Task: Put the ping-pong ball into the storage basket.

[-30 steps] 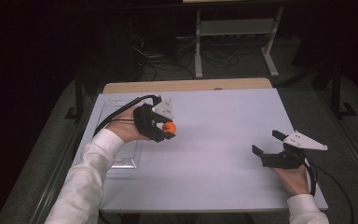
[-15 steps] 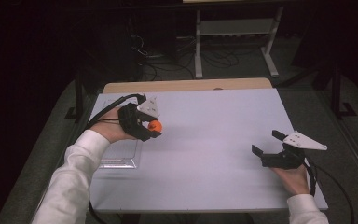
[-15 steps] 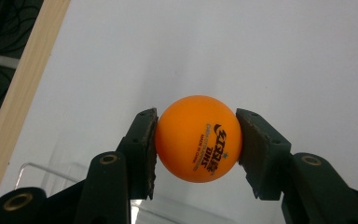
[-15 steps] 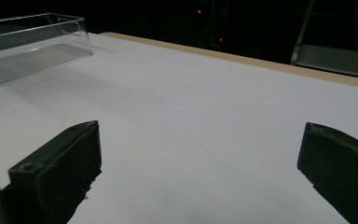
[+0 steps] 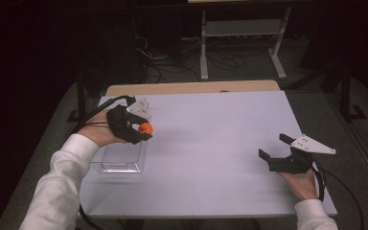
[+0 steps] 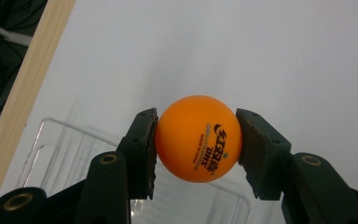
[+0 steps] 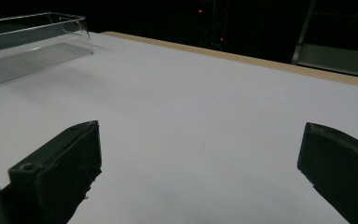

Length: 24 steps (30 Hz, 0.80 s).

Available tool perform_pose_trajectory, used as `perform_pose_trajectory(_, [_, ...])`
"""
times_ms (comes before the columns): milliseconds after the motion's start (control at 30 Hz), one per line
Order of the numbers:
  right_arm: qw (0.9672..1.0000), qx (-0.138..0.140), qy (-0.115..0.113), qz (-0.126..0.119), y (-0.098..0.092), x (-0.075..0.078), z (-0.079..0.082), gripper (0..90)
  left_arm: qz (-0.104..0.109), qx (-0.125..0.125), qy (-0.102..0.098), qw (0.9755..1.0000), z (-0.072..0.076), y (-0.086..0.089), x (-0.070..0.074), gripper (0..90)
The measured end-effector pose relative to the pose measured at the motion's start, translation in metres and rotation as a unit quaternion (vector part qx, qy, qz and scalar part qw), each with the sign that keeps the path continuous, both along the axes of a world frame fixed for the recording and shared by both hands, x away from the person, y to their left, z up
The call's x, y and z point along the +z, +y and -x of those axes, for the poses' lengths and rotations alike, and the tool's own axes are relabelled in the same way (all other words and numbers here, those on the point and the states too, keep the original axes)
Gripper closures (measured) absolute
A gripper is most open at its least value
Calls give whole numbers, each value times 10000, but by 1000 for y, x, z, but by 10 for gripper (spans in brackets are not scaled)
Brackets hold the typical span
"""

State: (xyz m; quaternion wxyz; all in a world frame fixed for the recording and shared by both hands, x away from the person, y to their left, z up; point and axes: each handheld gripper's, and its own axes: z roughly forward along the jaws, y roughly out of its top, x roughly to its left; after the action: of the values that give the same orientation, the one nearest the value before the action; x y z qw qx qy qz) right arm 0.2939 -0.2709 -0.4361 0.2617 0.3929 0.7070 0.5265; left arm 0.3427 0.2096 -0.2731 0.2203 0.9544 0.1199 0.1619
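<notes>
- The tabletop (image 5: 211, 143) is a broad, smooth, matte white rectangle; a pale wooden strip runs along its far edge, and the surroundings are dark.
- A clear plastic tray (image 5: 120, 155) lies flat on the left part of the tabletop. It is rectangular with rounded corners and thin glossy walls, and its long axis runs from near to far. In the left gripper view it (image 6: 65, 149) lies below the jaws, beside the wooden edge.
- The left tongs (image 5: 141, 130), black and hard-edged, are held above the tray's far right part by a hand in a white sleeve, jaws pointing right. They are clenched on an orange ball (image 5: 145, 128).
- The right tongs (image 5: 274, 148) sit low over the right side of the tabletop, well apart from the tray, jaws spread wide and grasping nothing, pointing left and slightly far. A grey three-cornered plate tops them.
- The orange ball (image 6: 198, 138) is a smooth, matte sphere, pinched on both sides by flat pads. Its dark printed lettering faces the camera, running nearly upright, tilted a little.
</notes>
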Motion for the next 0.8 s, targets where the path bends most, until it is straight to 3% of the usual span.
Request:
perform_pose_trajectory(533, [10000,-19,-5,-10,0,0,0,0,-152,236,117,9995,-1,24,-1,512])
perform_pose_trajectory(800, [10000,-7,0,-17,0,0,0,0,-377,285,227,9986,-2,29,-3,512])
